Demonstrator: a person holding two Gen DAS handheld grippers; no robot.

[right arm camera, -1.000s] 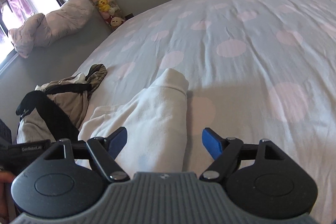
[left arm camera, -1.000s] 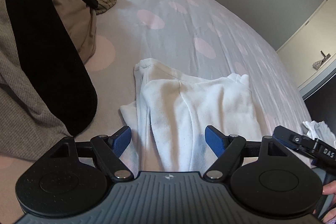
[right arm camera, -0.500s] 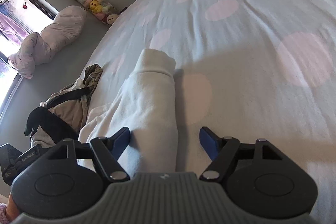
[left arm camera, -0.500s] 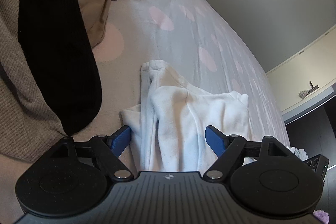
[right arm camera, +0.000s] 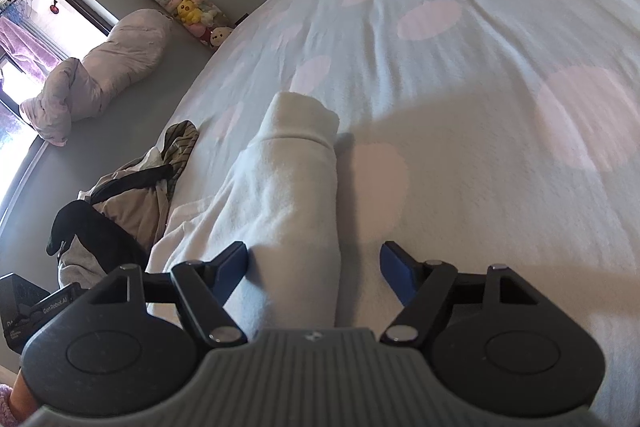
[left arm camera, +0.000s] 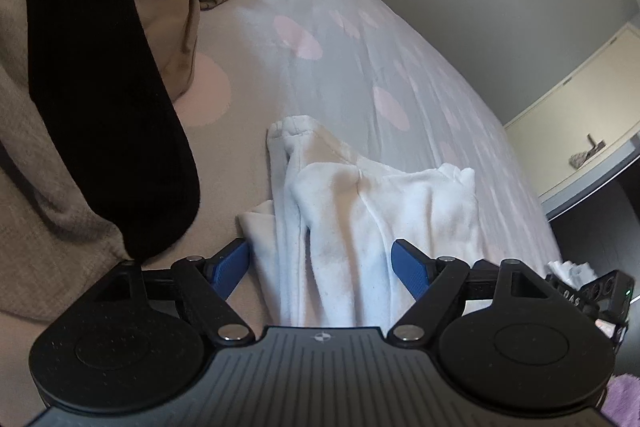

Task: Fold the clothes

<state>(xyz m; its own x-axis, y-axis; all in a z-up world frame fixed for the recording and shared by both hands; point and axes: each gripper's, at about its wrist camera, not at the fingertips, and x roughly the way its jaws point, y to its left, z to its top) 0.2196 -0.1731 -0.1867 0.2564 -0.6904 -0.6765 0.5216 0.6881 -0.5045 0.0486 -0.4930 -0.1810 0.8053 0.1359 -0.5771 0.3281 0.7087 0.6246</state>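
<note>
Left wrist view: white garment (left arm camera: pixel 372 211) lying on the spotted bed (left arm camera: pixel 360 39), partly folded, cuff end pointing away. Left claw (left arm camera: pixel 322 261) released, pads spread to either side of the fabric. Dark and beige clothes pile (left arm camera: pixel 92 75) at left.

Right wrist view: white garment (right arm camera: pixel 288 195) as a long folded band on the bed (right arm camera: pixel 480 67). Right claw (right arm camera: pixel 316 269) released; left pad touching the fabric, right pad apart. Plush toys (right arm camera: pixel 180 1) against the far wall.

On the pale blue bed with pink dots (right arm camera: pixel 460 75), the white fleece garment (right arm camera: pixel 288 195) lies right of the heap of brown and black clothes (right arm camera: pixel 120 203).
</note>
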